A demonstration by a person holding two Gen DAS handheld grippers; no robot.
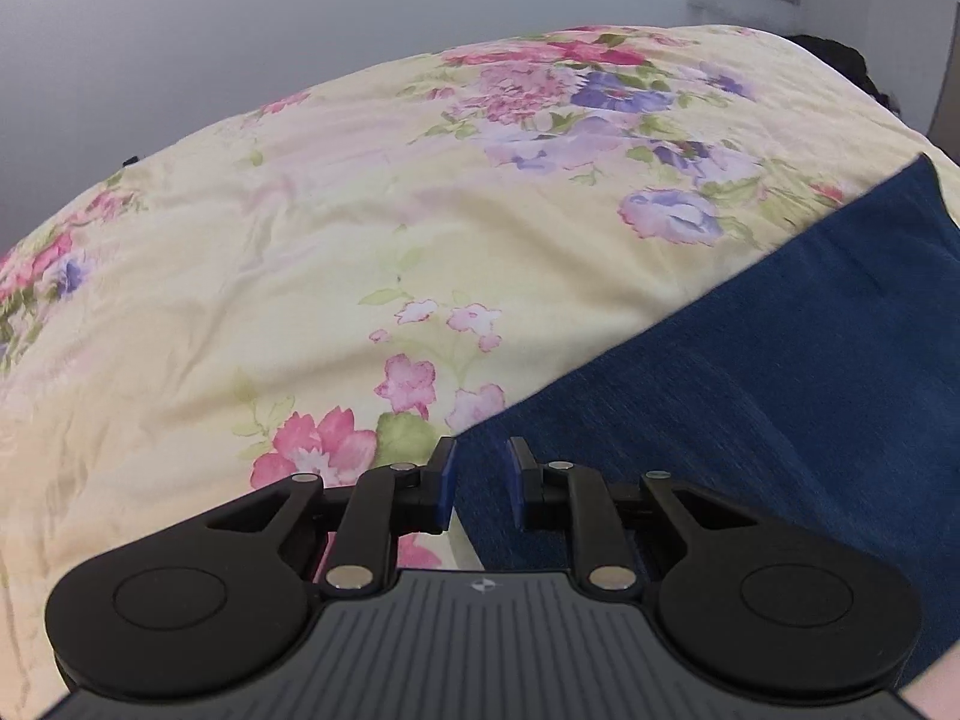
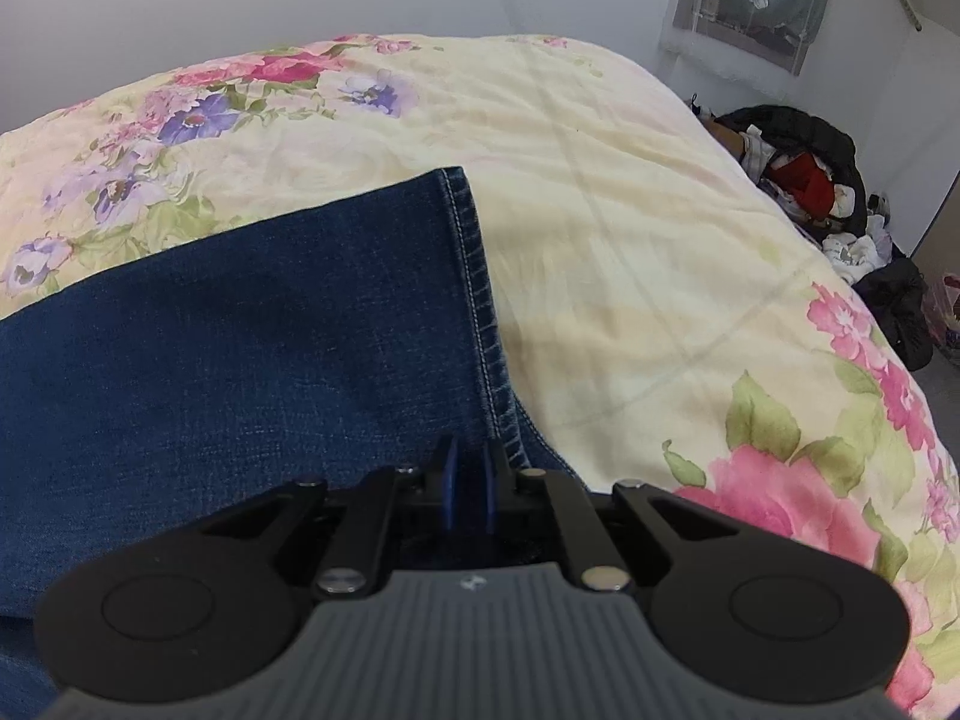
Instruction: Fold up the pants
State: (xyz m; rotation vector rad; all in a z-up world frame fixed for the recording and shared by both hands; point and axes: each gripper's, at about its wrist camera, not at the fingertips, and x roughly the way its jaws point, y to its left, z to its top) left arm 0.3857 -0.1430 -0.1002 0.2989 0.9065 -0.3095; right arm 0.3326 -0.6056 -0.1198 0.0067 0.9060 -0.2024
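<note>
Dark blue denim pants (image 1: pixel 750 372) lie flat on a floral bedspread (image 1: pixel 312 252). In the left wrist view they fill the lower right. My left gripper (image 1: pixel 480 480) hovers at the pants' left edge, its blue pads a small gap apart with denim below them; it is open. In the right wrist view the pants (image 2: pixel 240 330) fill the left, with the stitched hem (image 2: pixel 474 288) running away from me. My right gripper (image 2: pixel 471 480) has its pads nearly together on the hem's near corner; it is shut on the denim.
The yellow floral bedspread (image 2: pixel 630 210) spreads to the right of the pants. A pile of dark and red clothes (image 2: pixel 804 180) lies on the floor past the bed's right edge. A white wall (image 1: pixel 300 30) stands behind the bed.
</note>
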